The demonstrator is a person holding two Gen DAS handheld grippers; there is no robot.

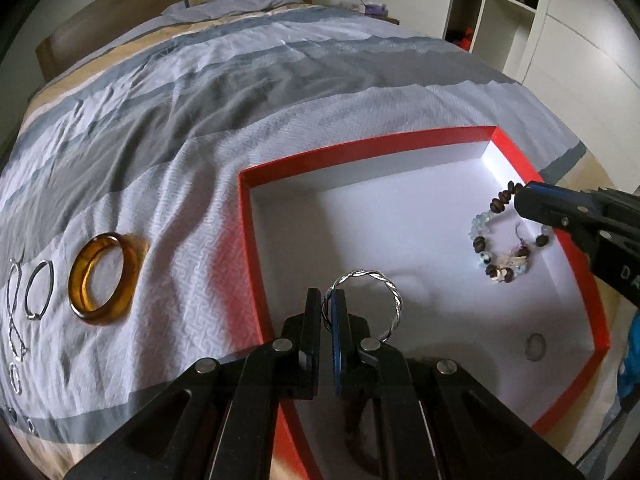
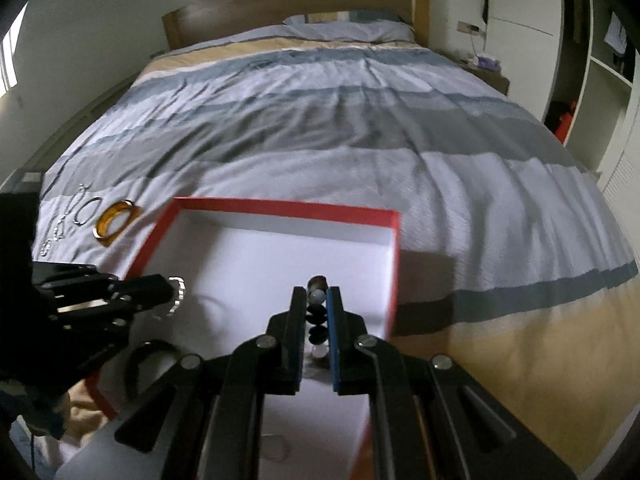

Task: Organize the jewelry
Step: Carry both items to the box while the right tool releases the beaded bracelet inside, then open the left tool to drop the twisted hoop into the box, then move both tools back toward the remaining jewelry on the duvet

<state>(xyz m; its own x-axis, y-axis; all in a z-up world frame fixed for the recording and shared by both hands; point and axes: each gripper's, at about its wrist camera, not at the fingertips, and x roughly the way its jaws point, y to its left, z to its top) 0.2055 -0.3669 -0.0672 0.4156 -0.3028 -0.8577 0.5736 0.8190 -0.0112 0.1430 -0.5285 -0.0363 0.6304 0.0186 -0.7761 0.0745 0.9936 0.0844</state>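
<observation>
A red box (image 1: 360, 145) with a white inside lies on the bed; it also shows in the right wrist view (image 2: 280, 205). My left gripper (image 1: 329, 300) is shut on a twisted silver bangle (image 1: 390, 300) and holds it over the box's left part. My right gripper (image 2: 318, 296) is shut on a beaded bracelet (image 2: 318, 312) of dark and pale beads, which hangs over the box's right side (image 1: 486, 248). An amber bangle (image 1: 106, 278), a thin silver ring-shaped bangle (image 1: 39, 290) and a silver chain (image 1: 14, 312) lie on the duvet left of the box.
The striped grey, white and beige duvet (image 2: 340, 120) covers the whole bed, with a wooden headboard (image 2: 296, 4) at the far end. White wardrobes and shelves (image 1: 560, 40) stand to the right. A nightstand (image 2: 490, 74) is beside the headboard.
</observation>
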